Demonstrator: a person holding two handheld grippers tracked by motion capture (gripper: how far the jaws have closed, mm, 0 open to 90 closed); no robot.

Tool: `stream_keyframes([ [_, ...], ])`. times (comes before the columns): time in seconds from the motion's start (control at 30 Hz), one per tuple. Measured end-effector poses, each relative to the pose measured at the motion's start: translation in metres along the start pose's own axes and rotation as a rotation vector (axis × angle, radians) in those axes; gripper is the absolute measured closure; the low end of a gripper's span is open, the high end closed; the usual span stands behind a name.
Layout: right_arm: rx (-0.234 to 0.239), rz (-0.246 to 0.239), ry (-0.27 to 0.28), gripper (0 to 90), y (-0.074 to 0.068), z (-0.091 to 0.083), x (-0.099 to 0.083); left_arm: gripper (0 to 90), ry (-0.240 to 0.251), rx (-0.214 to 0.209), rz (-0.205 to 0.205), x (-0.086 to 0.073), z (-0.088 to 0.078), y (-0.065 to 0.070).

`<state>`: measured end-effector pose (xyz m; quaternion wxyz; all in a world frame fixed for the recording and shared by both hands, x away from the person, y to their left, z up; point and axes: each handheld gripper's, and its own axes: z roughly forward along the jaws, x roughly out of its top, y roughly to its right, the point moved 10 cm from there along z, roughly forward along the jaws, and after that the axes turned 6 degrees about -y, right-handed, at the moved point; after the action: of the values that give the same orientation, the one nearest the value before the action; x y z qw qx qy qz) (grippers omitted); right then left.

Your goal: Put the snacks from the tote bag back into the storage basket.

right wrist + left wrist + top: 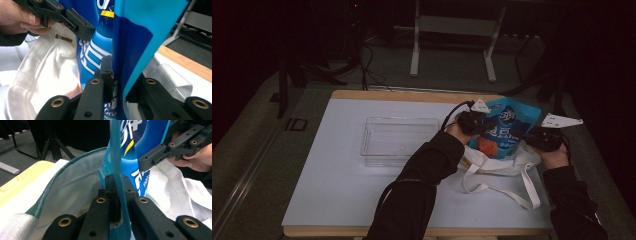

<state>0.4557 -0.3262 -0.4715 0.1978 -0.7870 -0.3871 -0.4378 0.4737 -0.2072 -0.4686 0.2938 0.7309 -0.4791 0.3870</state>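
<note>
Both my tongs, left tongs (472,121) and right tongs (543,138), pinch blue snack bag (507,131) edges above white tote bag (499,166); uneven pull risks tearing or slipping.

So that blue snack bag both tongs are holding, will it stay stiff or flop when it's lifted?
The blue snack bag probably flexes: its thin edge bends between the left tongs. It looks puffy, so likely light. The glossy film may slip, though both tongs pinch it.
</note>
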Motion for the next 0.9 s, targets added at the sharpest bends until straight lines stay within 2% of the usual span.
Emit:
stream_keyframes([
  [0.07,-0.005,0.003,0.001,81.4,0.0,0.0,0.001,88.3,0.001,0.001,-0.009,0.001,0.0,-0.001],
  [0.17,-0.014,0.01,0.004,83.0,0.001,0.001,0.002,89.7,-0.002,0.025,0.007,0.001,0.0,-0.001],
  [0.4,-0.015,0.027,0.018,84.9,0.002,-0.003,0.007,90.0,0.008,0.025,0.006,0.008,-0.005,0.002],
  [0.9,-0.017,0.0,0.03,87.0,-0.006,-0.022,0.034,90.0,0.039,0.019,0.013,0.031,-0.028,0.009],
])
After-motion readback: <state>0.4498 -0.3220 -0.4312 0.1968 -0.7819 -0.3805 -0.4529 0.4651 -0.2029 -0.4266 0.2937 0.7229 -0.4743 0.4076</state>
